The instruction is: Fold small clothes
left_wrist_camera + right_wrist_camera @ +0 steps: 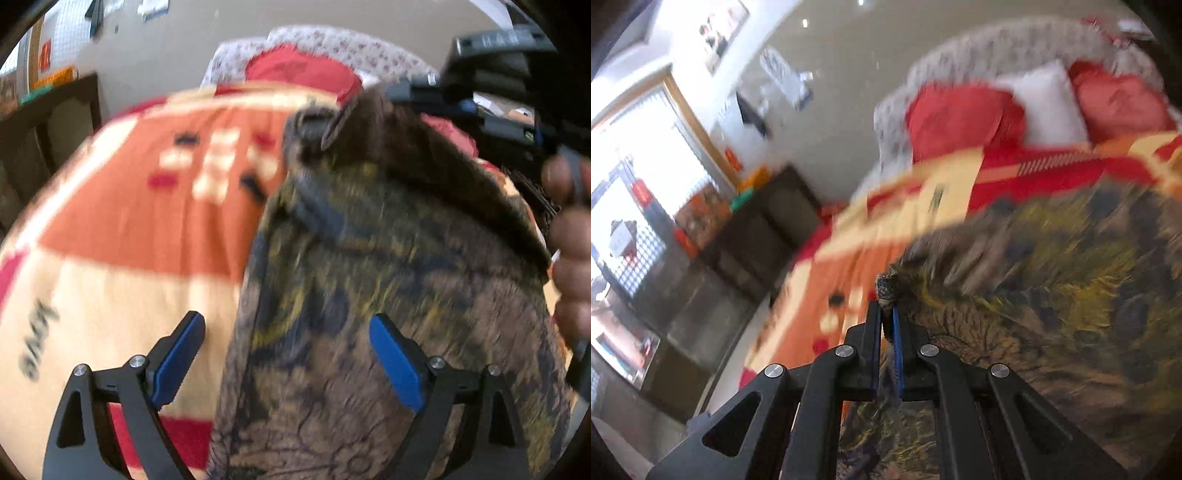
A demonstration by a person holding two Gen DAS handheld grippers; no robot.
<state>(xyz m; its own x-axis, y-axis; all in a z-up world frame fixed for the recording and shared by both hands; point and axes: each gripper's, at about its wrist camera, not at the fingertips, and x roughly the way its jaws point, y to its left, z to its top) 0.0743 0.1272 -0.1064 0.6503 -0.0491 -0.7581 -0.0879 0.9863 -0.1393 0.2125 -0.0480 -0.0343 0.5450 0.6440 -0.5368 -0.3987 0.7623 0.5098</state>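
Item: patterned garment [388,277], brown and yellow print, one piece. Location: lifted partly off the bed [110,221], draped across the orange, cream and red bedspread, with its lower part lying between your left gripper's fingers and its upper edge carried up toward the right. Both views are blurred, so the print and the kind of garment cannot be told.

Right gripper [887,314]: closed on a bunched edge of the garment; a small tuft of cloth pokes out past the fingertips. You hold it pinched at the edge so the cloth hangs and spreads below the grip, which, by my reading, suits carrying that edge across for a fold. In the left wrist view the same gripper's body shows at upper right, your hand [570,236] wrapped around its handle.

Left gripper [288,362]: jaws wide apart, holding nothing. The cloth runs between the blue pads [395,365] without being pressed by them. You seem to keep it free so it can take a second corner or pin the lower part down.

Pose: left gripper angled downward over the bed, close above the cloth. Right gripper tilted down less steeply, rolled to one side, so the room appears slanted in its view.

Background: red pillows [960,118] and a white one against a floral headboard [1015,48]; dark cabinet [768,229] by the window.
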